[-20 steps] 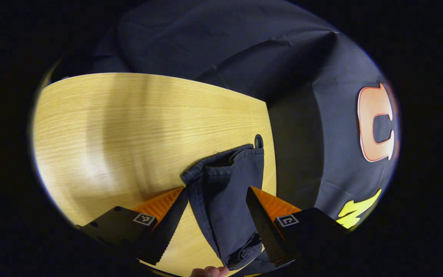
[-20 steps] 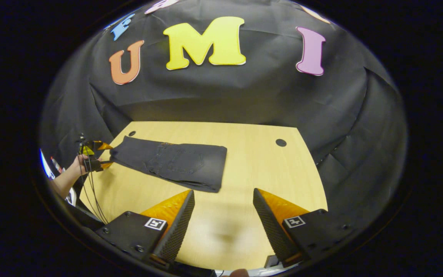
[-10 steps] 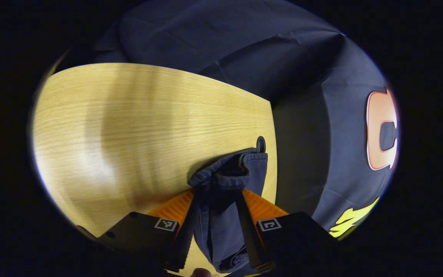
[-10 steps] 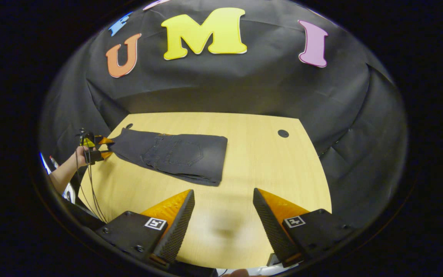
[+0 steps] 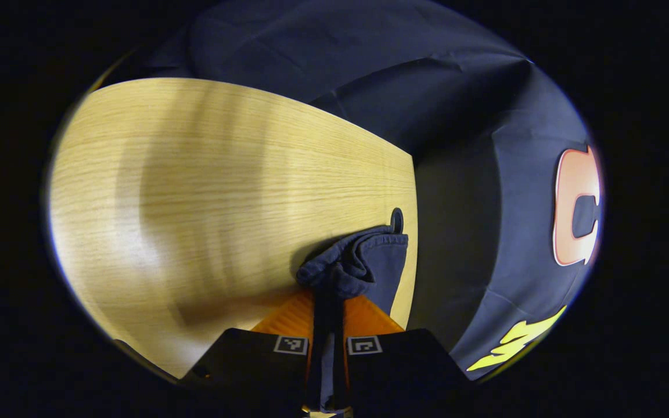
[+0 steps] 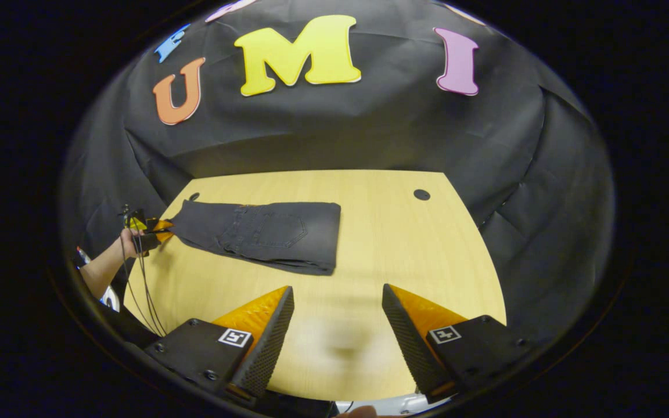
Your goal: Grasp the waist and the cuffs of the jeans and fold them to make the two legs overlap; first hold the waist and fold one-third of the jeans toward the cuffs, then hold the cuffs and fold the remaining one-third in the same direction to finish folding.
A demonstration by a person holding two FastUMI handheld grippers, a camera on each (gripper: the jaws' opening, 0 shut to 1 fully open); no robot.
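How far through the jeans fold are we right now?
Done, it appears: the jeans lie as one narrow strip on the table, waist part with the pocket seemingly folded over. In hand: the left gripper is clamped on the cuff end. Left: carry the cuffs over the rest. The right gripper hangs open, apart from the jeans.

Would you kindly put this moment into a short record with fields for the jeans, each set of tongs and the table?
jeans: dark, folded, lying flat on the table, back pocket up
cuff end: bunched, pinched by the left tongs
left tongs: shut on the cuff end, at the table's edge
right tongs: open, above bare table, apart from the jeans
table: light wood
folding stage: last fold not yet made
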